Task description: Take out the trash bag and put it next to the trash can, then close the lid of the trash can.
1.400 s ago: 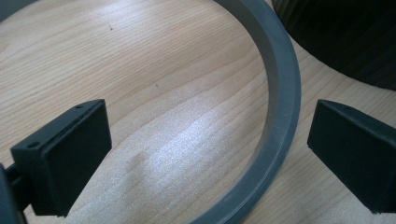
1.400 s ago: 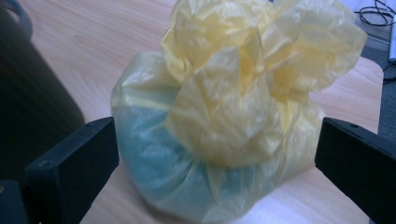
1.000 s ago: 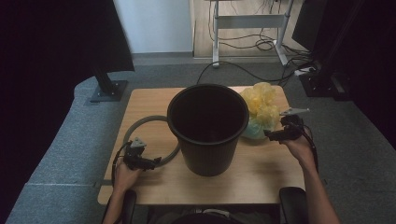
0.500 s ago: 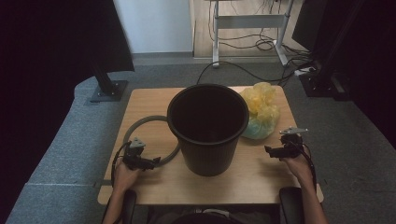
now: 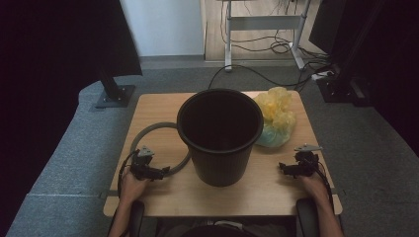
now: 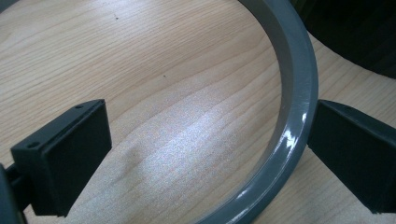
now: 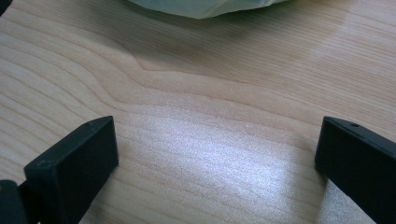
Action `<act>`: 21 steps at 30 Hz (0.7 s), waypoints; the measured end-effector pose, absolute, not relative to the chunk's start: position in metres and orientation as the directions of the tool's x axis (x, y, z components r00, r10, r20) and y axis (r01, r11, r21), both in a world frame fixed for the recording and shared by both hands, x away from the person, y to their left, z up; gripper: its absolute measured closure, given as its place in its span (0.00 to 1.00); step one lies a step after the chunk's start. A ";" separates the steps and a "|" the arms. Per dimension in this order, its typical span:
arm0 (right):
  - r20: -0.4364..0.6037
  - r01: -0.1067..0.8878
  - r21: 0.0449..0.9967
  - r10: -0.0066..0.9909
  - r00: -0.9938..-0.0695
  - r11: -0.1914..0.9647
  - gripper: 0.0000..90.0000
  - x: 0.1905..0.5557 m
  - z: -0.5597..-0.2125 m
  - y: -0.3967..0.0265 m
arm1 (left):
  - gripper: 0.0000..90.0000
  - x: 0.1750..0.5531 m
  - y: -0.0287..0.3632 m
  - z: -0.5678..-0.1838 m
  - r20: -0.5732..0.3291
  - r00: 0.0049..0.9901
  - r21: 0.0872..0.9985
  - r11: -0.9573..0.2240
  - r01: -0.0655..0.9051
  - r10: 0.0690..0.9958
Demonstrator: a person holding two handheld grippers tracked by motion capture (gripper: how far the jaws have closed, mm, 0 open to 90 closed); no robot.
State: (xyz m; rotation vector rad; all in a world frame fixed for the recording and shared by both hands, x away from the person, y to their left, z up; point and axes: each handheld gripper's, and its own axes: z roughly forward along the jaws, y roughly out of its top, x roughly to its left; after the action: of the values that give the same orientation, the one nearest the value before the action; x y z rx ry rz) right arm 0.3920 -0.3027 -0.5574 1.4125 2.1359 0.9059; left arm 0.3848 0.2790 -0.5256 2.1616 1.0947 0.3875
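A black bucket (image 5: 220,136) stands upright in the middle of the wooden table (image 5: 163,106). A grey ring (image 5: 148,133) lies flat to its left, partly behind the bucket. My left gripper (image 5: 165,171) rests low at the ring's near edge, open, its jaws straddling the grey ring's band (image 6: 292,116) without closing on it. A crumpled yellow plastic bag (image 5: 276,116) sits to the right of the bucket. My right gripper (image 5: 282,168) is open near the table's right front, jaws wide over bare wood, with the bag's pale edge (image 7: 205,7) ahead of it.
The table stands between grey padded surfaces (image 5: 64,158). A desk frame (image 5: 262,29) and cables lie on the floor beyond. A black monitor stand base (image 5: 114,95) sits at the far left of the table.
My right gripper has drawn back from beside the yellow bag toward the table's near right edge. The left gripper has stayed at the ring.
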 end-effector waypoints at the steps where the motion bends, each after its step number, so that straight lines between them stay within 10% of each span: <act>1: 0.007 0.644 0.716 0.920 -0.392 0.270 0.00 0.392 -0.557 -0.303 | 0.00 0.385 0.279 -0.526 -0.036 0.602 0.683 -0.420 0.597 0.798; 21: 0.007 0.646 0.716 0.922 -0.386 0.265 0.00 0.391 -0.557 -0.302 | 0.00 0.402 0.308 -0.511 -0.027 0.525 0.692 -0.363 0.624 0.851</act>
State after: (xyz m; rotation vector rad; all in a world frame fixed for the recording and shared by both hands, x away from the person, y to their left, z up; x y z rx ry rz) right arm 0.3909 -0.3019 -0.5574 1.4203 2.1280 0.9026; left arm 0.4019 0.3079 -0.5108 2.1105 1.1932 0.4464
